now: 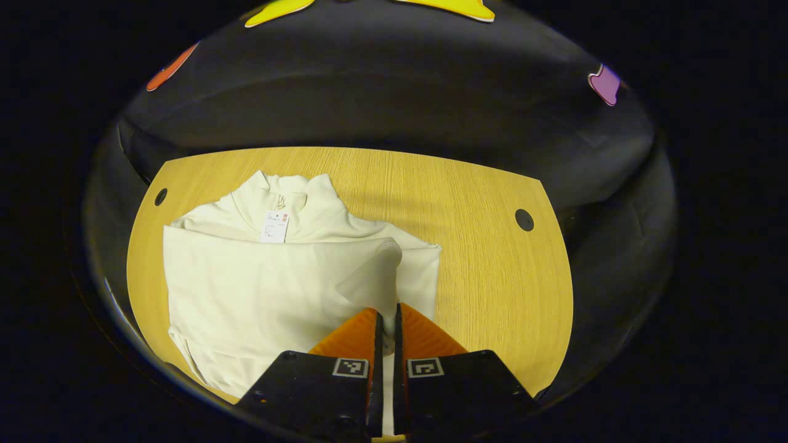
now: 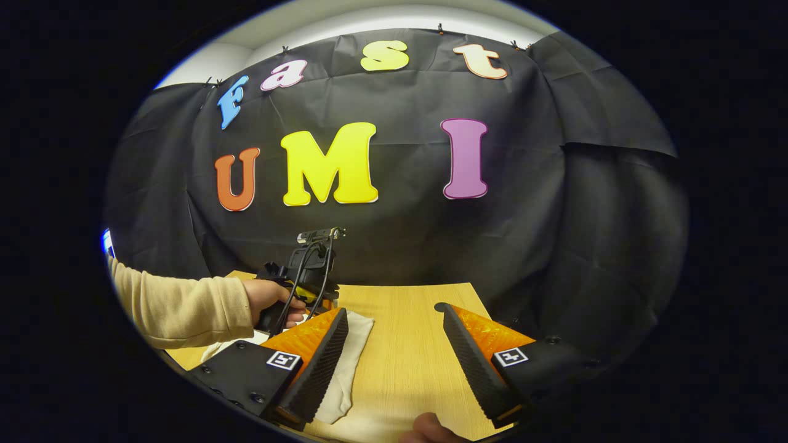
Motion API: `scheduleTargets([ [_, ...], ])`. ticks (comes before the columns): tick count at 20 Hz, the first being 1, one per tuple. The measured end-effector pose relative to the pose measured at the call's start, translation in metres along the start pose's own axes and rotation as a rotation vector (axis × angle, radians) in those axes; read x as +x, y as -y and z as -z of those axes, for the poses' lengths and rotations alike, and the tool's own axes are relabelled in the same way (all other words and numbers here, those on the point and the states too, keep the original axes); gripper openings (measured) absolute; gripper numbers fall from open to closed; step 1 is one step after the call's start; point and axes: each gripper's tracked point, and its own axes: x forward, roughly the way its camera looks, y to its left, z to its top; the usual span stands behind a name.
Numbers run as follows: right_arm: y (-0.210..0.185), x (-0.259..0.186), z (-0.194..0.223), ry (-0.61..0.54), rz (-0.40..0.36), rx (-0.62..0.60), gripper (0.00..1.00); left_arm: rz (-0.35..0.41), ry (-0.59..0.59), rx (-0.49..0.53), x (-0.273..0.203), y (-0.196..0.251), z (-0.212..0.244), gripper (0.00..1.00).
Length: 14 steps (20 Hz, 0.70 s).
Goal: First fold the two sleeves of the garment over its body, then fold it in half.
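On the bench: cream garment, one sleeve folded across. Left claw pinches that sleeve's cuff. Right claw spread, holding nothing.

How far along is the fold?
Done, apparently: one sleeve lies across the garment body. In hand: the left gripper is shut on the other sleeve, lifted over the body. The right gripper is open above the table, holding nothing. Left: lay this sleeve flat, then fold the garment in half.
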Motion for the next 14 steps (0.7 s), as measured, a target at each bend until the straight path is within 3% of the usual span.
scheduleTargets([
  [2,0.005,-0.001,0.005,-0.005,0.011,0.001,0.98,0.014,-0.01,-0.012,0.02,-0.017,0.007,0.11],
  [9,0.006,-0.008,0.01,-0.012,0.023,0.005,0.97,0.028,-0.027,0.013,0.004,0.012,0.015,0.24],
  [10,0.006,-0.009,0.011,-0.012,0.025,0.005,0.98,0.027,-0.027,0.019,0.004,0.013,0.016,0.31],
  [11,0.006,-0.009,0.011,-0.014,0.025,0.004,0.98,0.026,-0.029,0.022,0.004,0.013,0.017,0.48],
  [12,0.005,-0.009,0.011,-0.016,0.025,0.004,0.98,0.022,-0.035,0.023,0.004,0.013,0.02,0.52],
  [13,0.005,-0.009,0.012,-0.017,0.025,0.003,0.97,0.023,-0.043,0.021,0.003,0.013,0.023,0.43],
  [14,0.004,-0.01,0.013,-0.016,0.028,0.0,0.98,0.013,-0.046,0.017,0.003,0.011,0.025,0.52],
])
